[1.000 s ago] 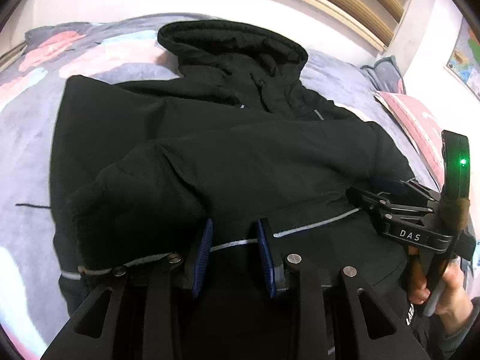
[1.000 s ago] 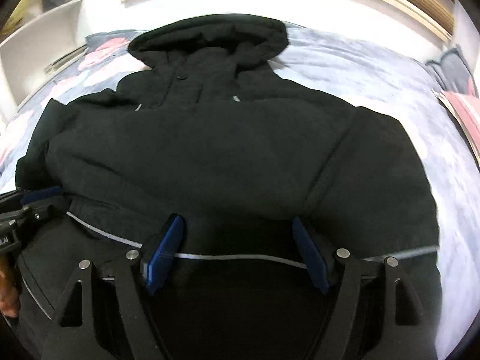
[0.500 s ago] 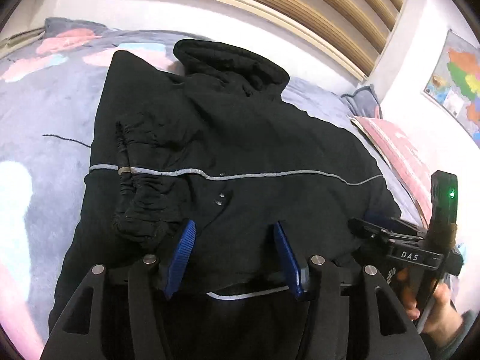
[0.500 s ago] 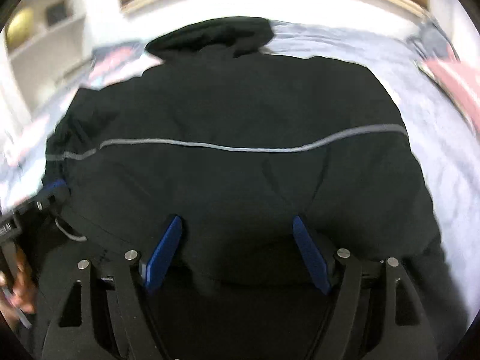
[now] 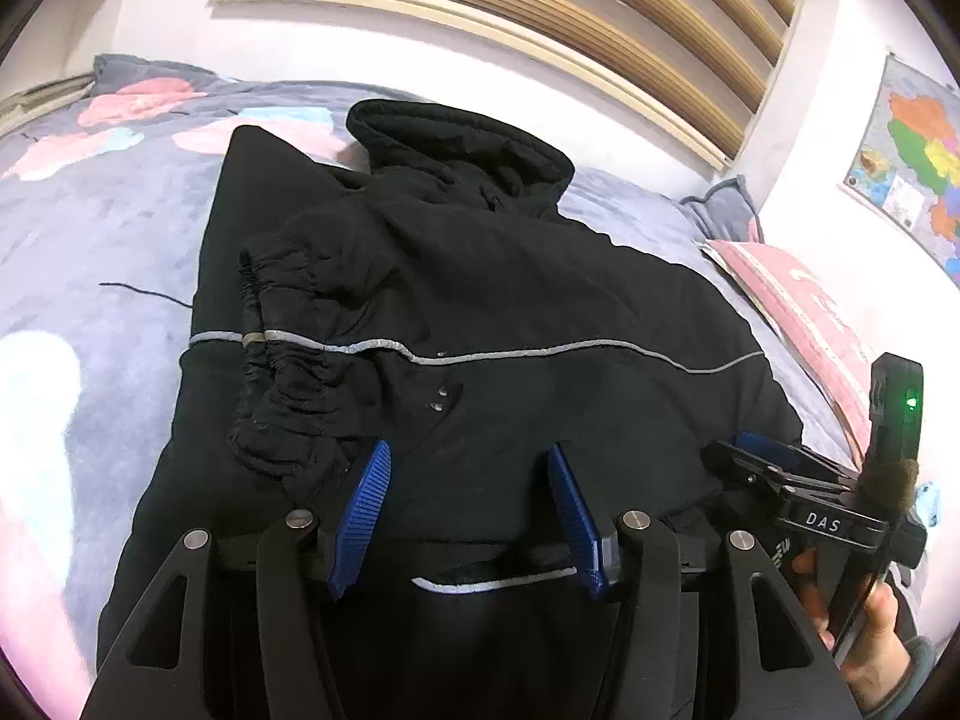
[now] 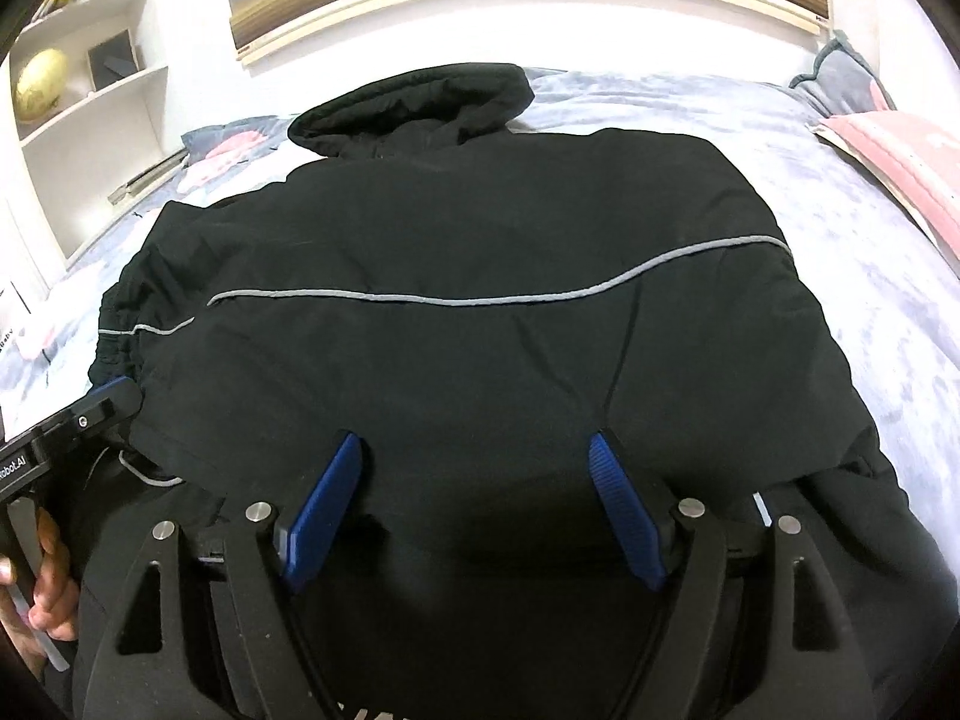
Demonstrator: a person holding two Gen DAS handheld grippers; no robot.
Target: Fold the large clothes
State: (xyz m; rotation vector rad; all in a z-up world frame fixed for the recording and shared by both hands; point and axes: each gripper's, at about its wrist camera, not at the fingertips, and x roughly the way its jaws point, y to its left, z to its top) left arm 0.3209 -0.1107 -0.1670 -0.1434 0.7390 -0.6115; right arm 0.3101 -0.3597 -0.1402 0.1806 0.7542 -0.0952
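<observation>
A black hooded jacket (image 5: 480, 300) with a thin grey reflective stripe lies folded on the bed; its lower part is folded up over the chest, and the hood (image 5: 456, 144) points to the headboard. A gathered sleeve cuff (image 5: 282, 360) lies on its left side. My left gripper (image 5: 468, 510) is open, its blue pads over the near fold edge, holding nothing. My right gripper (image 6: 474, 510) is open over the same fold edge of the jacket (image 6: 480, 312). The right gripper also shows in the left wrist view (image 5: 774, 456), and the left gripper shows in the right wrist view (image 6: 108, 390).
A grey-blue bedspread (image 5: 90, 228) with pink and white patches covers the bed. A pink pillow (image 5: 798, 300) lies at the right, also in the right wrist view (image 6: 900, 156). A slatted headboard (image 5: 540, 6) and a white shelf (image 6: 78, 96) with a gold ball stand behind.
The jacket's lower part has been folded up over the chest. The left gripper has opened wider and let go of the fabric. Both grippers now sit at the near fold edge.
</observation>
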